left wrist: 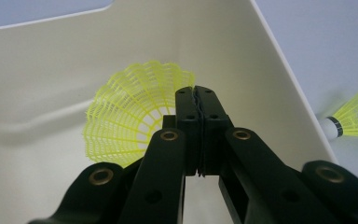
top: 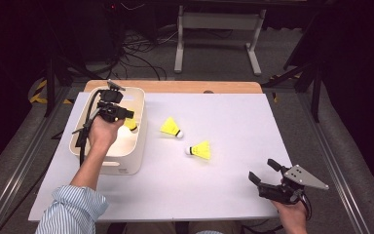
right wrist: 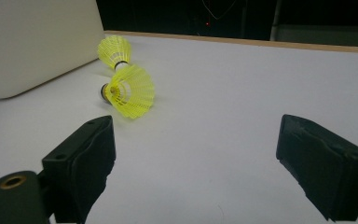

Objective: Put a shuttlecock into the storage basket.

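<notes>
High view — my left gripper [top: 126, 115] clamps a shuttlecock [left wrist: 130, 116] inside the bin [top: 139, 146].
Two shuttlecocks [top: 171, 127] left on the table — right gripper [top: 264, 171] wide open, empty.

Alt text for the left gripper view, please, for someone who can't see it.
The left gripper is shut on the rim of a yellow shuttlecock, holding it inside a cream bin. Past the bin's wall, another yellow shuttlecock lies on the white table.

The left gripper [top: 126, 115] has its fingers pressed together, while the right gripper [top: 262, 171] fingers stand wide apart.
</notes>
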`<action>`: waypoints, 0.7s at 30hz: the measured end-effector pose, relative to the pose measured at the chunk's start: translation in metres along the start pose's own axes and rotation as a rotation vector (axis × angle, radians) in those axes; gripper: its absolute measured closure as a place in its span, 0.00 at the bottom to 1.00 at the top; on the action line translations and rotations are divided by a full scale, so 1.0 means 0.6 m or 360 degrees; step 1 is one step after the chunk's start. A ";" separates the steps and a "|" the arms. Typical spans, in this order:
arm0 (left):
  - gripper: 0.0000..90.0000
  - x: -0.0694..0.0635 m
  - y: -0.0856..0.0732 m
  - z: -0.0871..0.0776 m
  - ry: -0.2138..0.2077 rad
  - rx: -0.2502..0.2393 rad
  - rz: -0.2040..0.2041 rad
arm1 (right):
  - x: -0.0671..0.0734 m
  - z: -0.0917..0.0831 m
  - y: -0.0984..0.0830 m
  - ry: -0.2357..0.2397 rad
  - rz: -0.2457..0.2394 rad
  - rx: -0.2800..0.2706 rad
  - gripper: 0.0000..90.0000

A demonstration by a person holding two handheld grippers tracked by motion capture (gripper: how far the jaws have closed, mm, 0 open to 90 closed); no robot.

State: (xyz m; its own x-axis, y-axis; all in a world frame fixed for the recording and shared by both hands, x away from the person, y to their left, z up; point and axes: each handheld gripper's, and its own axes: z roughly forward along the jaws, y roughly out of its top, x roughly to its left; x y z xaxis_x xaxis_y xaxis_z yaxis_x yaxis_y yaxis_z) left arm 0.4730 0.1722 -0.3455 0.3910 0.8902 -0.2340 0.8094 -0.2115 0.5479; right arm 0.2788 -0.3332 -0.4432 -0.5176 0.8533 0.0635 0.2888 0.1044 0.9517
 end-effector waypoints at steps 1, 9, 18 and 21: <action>0.99 0.000 0.000 0.001 0.0000 0.0004 0.0001 | 0.000 0.000 0.000 -0.0001 0.0001 0.0000 0.14; 0.81 -0.002 0.000 -0.005 0.0011 -0.0016 0.0013 | 0.000 0.000 0.000 0.0000 0.0001 -0.0001 0.14; 0.57 -0.004 -0.004 -0.019 0.0067 -0.0063 0.0002 | 0.001 0.000 0.000 -0.0002 0.0001 0.0000 0.14; 0.51 -0.008 -0.005 -0.023 0.0078 -0.0076 0.0009 | 0.001 0.000 0.000 -0.0003 0.0002 0.0000 0.14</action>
State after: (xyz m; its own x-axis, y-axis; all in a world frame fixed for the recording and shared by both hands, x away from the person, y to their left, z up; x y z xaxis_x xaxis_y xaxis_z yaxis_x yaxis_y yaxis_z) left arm 0.4625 0.1745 -0.3349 0.3724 0.9081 -0.1917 0.7851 -0.1981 0.5868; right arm 0.2787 -0.3329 -0.4431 -0.5157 0.8544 0.0642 0.2896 0.1033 0.9515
